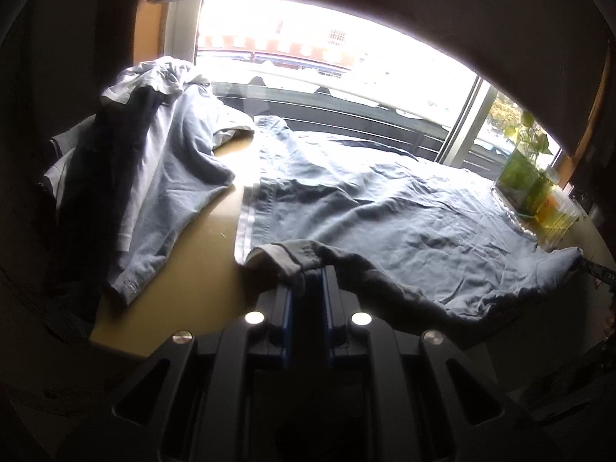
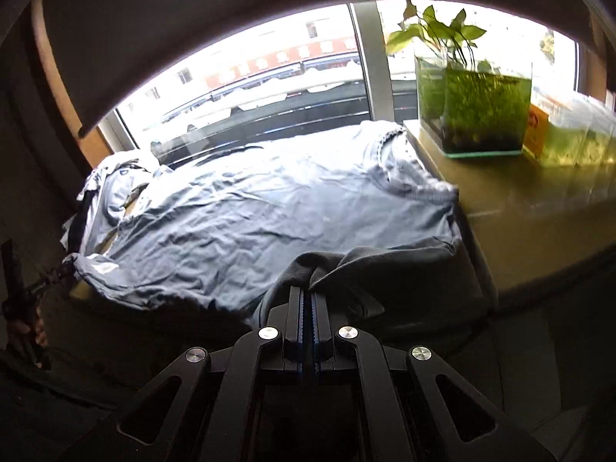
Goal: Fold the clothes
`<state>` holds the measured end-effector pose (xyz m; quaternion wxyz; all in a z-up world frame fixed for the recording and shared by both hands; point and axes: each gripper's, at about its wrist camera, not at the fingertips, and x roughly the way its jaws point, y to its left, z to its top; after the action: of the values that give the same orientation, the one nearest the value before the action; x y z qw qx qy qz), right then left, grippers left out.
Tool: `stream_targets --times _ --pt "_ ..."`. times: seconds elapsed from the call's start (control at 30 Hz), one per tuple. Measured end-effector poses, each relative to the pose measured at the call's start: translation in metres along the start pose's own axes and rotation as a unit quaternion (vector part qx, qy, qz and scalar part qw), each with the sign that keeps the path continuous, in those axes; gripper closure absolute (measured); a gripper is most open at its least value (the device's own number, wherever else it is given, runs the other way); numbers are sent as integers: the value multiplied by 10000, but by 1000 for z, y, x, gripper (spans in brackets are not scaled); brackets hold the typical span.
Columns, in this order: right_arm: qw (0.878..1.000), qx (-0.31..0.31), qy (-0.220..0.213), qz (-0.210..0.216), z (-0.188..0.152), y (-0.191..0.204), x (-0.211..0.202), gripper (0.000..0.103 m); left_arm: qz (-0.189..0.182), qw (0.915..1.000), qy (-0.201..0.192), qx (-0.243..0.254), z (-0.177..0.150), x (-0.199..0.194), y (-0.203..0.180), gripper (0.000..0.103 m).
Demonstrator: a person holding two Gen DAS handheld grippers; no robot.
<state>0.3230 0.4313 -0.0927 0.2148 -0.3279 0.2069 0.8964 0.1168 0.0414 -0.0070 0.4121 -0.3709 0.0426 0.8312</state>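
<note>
A light blue T-shirt [image 1: 385, 211] lies spread flat on the tan table [image 1: 208, 269] by the window. My left gripper [image 1: 308, 273] is shut on its near hem corner, lifted and folded over. In the right wrist view the same shirt [image 2: 250, 215] lies spread out, collar toward the plant. My right gripper [image 2: 308, 292] is shut on the near sleeve end, which bunches up above the fingers. The left gripper [image 2: 50, 281] also shows at the far left of that view, pinching the hem corner.
A pile of other blue and dark clothes [image 1: 154, 146] lies at the table's left. A glass tank with green plants [image 2: 477, 107] and a yellow-labelled container [image 2: 539, 131] stand at the right, beside the collar. A window [image 1: 308, 46] runs behind.
</note>
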Motion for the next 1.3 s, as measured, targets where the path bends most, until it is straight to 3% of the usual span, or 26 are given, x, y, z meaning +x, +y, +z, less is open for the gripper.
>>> stream_targets --times 0.07,0.13,0.27,0.33,0.43,0.57,0.63,0.67,0.73,0.8,0.93,1.0,1.07,1.13,1.23,1.3 --pt "9999 -93 -102 -15 17 8 -8 99 92 9999 13 -76 7 3 7 91" --pt "9997 -165 -152 -120 35 -9 -33 99 159 9995 75 -262 16 9 15 90" --pt "10000 -51 10 -54 79 -40 -36 99 292 9980 182 -535 40 25 22 90" --pt "9997 -191 108 83 104 -57 -33 99 611 9968 212 -463 55 40 18 90" --pt "9985 -166 511 123 148 -58 13 99 1156 9908 564 -420 77 76 15 90" --pt "9957 92 882 -273 182 -59 81 99 1751 9757 988 -876 92 113 28 83" --pt "9943 269 996 -279 189 -64 94 89 1990 9728 869 -805 100 110 25 81" --pt "9935 318 1064 -261 191 -66 96 88 2165 9699 769 -803 105 105 22 81" --pt "9947 -5 1025 -91 189 -63 89 87 2526 9629 561 -763 112 93 18 65" --pt "9938 -221 1076 191 183 -63 78 87 2906 9524 385 -843 118 83 19 66" --pt "9871 -479 1412 580 156 -78 54 87 3268 9397 326 -951 128 78 28 64" --pt "9844 -725 1518 518 139 -85 47 86 3125 9462 308 -785 132 75 18 65" --pt "9794 -792 1721 696 124 -91 46 86 3174 9470 201 -458 129 72 -5 65" --pt "9752 -821 1822 949 111 -94 42 86 2838 9578 442 111 115 83 -37 59" --pt "9731 -1106 1907 674 100 -99 41 86 3032 9428 866 1082 85 115 -72 56" --pt "9720 -1186 1959 527 96 -105 40 87 2934 9401 1223 1229 69 138 -75 58"
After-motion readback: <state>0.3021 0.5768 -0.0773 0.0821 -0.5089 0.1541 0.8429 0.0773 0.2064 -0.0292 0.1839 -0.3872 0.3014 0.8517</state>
